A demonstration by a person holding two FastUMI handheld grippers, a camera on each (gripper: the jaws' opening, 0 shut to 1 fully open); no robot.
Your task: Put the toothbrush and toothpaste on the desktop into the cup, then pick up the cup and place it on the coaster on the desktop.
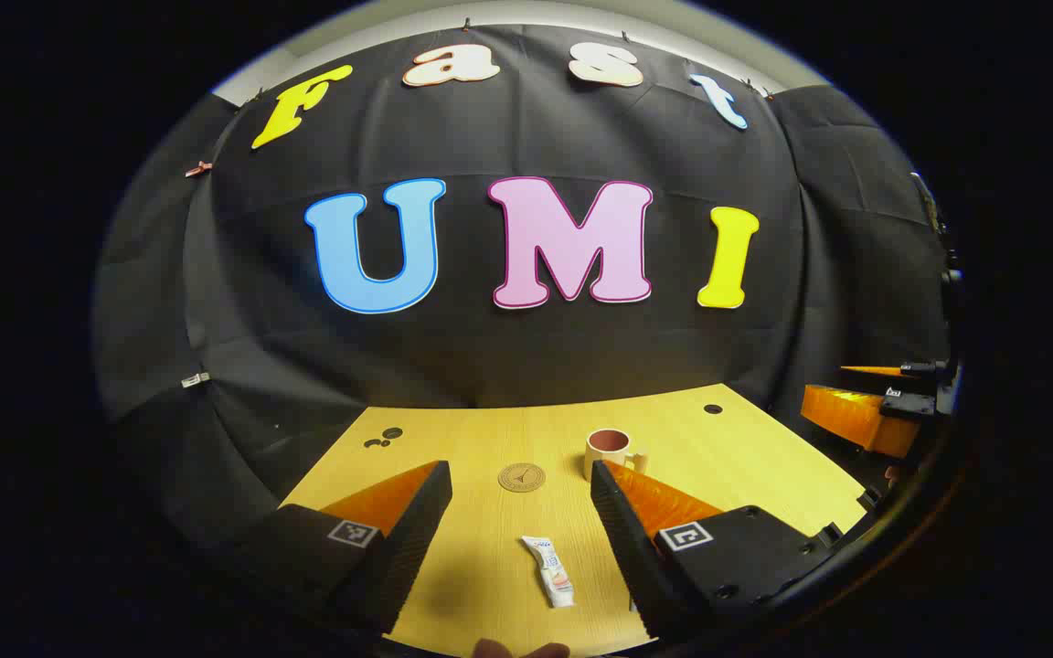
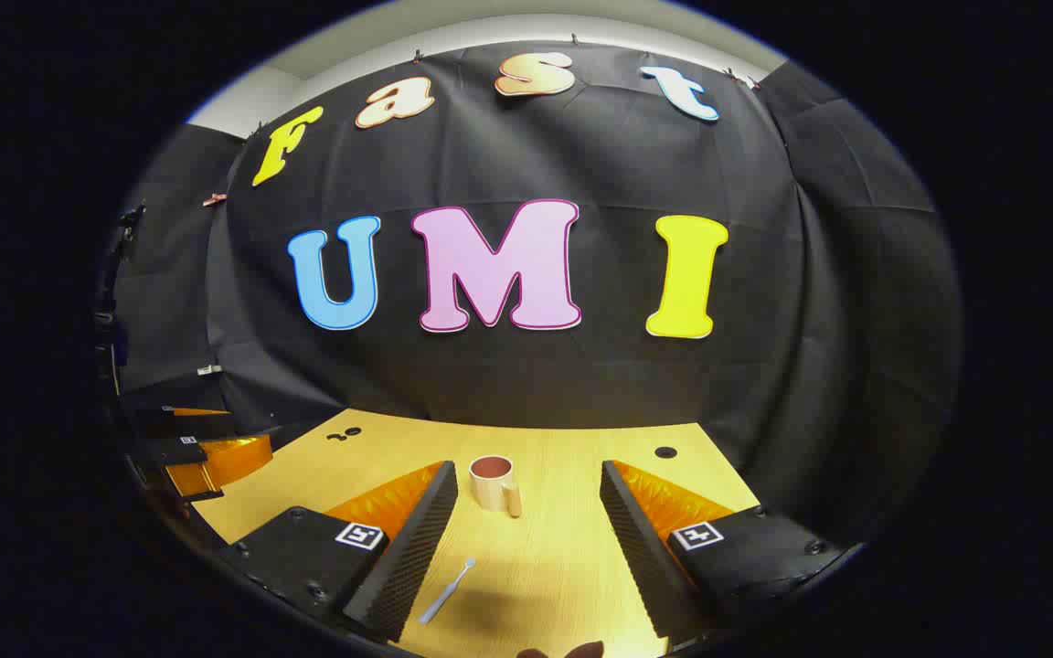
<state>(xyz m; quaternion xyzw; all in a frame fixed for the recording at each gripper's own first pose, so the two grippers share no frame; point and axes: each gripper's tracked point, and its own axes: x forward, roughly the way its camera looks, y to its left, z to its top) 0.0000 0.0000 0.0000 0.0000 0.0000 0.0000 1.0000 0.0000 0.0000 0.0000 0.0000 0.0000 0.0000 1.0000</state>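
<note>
In the left gripper view, a small white toothpaste tube [image 1: 550, 570] lies on the wooden desktop [image 1: 746, 457] between the fingers of my open left gripper [image 1: 519, 480]. Beyond it lies a round brown coaster [image 1: 522, 477], and a cream cup [image 1: 610, 451] with a handle stands upright to its right. In the right gripper view, a pale toothbrush [image 2: 446, 591] lies on the desktop [image 2: 572, 457] near the left finger of my open right gripper [image 2: 528, 481]. The cup [image 2: 494, 482] stands ahead, between the fingertips. Neither gripper holds anything.
The other gripper [image 1: 874, 407] hangs at the right edge of the left gripper view, and likewise at the left edge [image 2: 197, 452] of the right gripper view. Small dark holes [image 1: 712, 408] [image 2: 665, 452] mark the desktop's far side. Black cloth closes the booth behind.
</note>
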